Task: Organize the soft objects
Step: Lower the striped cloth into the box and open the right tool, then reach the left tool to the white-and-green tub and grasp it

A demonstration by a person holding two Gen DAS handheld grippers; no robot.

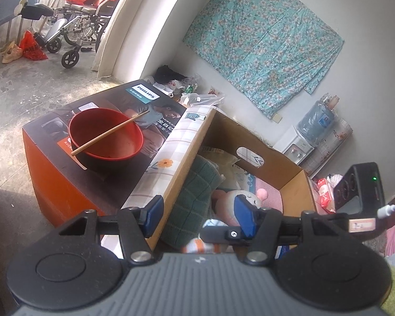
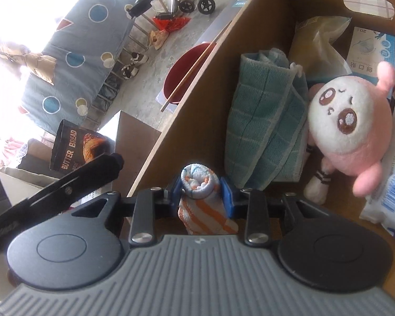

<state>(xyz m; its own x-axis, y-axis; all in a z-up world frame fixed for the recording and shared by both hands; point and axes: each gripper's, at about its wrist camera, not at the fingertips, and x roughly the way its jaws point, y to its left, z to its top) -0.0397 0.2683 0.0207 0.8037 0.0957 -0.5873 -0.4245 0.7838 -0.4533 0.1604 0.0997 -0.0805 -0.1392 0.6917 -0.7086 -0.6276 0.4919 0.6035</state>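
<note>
Two hand-held grippers work at an open brown cardboard box (image 2: 197, 100). The right hand-held gripper (image 2: 200, 193) has its blue pads pressed on a rolled white cloth with orange stripes (image 2: 200, 184), held low at the box's near wall. The left hand-held gripper (image 1: 198, 214) stands about half open, holding nothing, one finger either side of the box's wall. Inside lie a folded green checked towel (image 2: 260, 131) and a pink-and-white plush toy (image 2: 350, 121), touching each other.
</note>
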